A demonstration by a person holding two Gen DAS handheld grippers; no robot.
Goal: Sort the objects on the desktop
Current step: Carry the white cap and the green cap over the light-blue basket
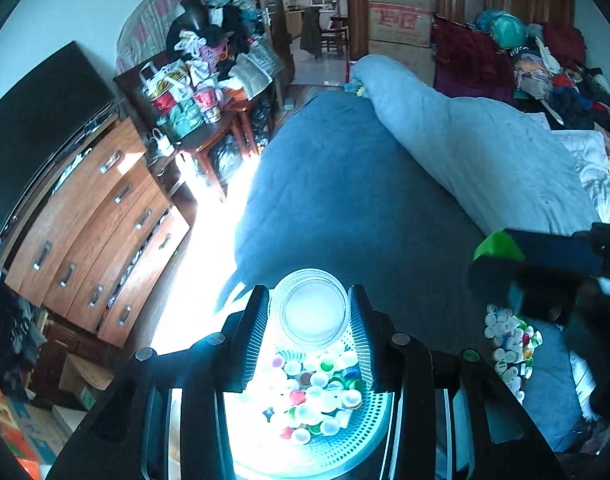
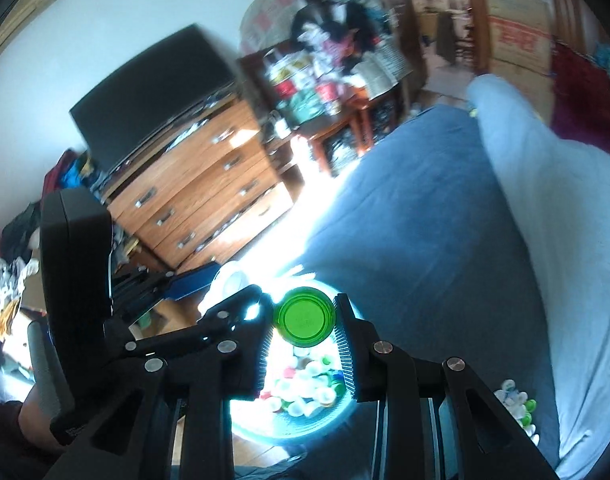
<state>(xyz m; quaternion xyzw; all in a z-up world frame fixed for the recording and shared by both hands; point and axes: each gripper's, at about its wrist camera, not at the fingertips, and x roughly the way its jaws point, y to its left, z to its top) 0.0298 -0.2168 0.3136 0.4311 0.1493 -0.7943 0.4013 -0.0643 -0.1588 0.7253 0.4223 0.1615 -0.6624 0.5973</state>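
Green cap [image 2: 304, 317] is clamped in the right claw [image 2: 304, 320], clear lid [image 1: 311, 308] in the left claw [image 1: 309, 312], both over the basket [image 1: 369, 412], probably for dropping.

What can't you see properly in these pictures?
- Bottom of the pale perforated plastic basket: left wrist view, cut off by the left claw body and glare.
- Loose pile of small bottle caps on the blue bedcover: partly hidden by the right claw.
- Print on the round green plastic lid: too small.
- Dresser top: right view, blurred.
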